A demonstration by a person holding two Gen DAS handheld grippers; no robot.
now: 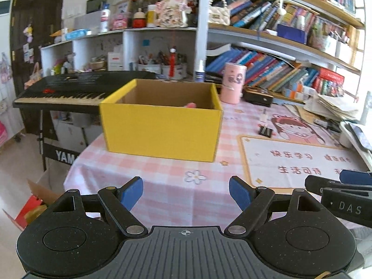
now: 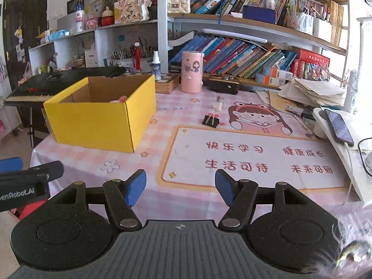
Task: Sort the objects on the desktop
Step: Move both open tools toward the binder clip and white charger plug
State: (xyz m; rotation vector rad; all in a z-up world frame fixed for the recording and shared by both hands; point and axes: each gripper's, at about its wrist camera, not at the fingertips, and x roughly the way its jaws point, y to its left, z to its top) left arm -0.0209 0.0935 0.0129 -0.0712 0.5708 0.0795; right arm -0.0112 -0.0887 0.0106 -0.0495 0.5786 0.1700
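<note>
An open yellow cardboard box [image 1: 162, 130] stands on the pink checked tablecloth, and shows in the right wrist view [image 2: 97, 123] too. A pink object [image 1: 191, 105] lies inside it [image 2: 119, 99]. A black binder clip [image 2: 211, 120] and a small white charger plug [image 2: 218, 105] lie on the cloth right of the box; the clip also shows in the left wrist view [image 1: 266, 131]. My left gripper [image 1: 186, 193] is open and empty, low over the table's near edge. My right gripper [image 2: 181, 187] is open and empty beside it.
A pink cylinder holder [image 2: 192, 72], a black case [image 2: 223, 84] and a wooden box [image 2: 166, 82] stand at the back. Bookshelves [image 2: 244, 53] rise behind. A paper stack [image 2: 311, 91], a white stand with a phone [image 2: 338, 125] and glasses [image 2: 365, 155] sit right. A keyboard piano [image 1: 69, 88] stands left.
</note>
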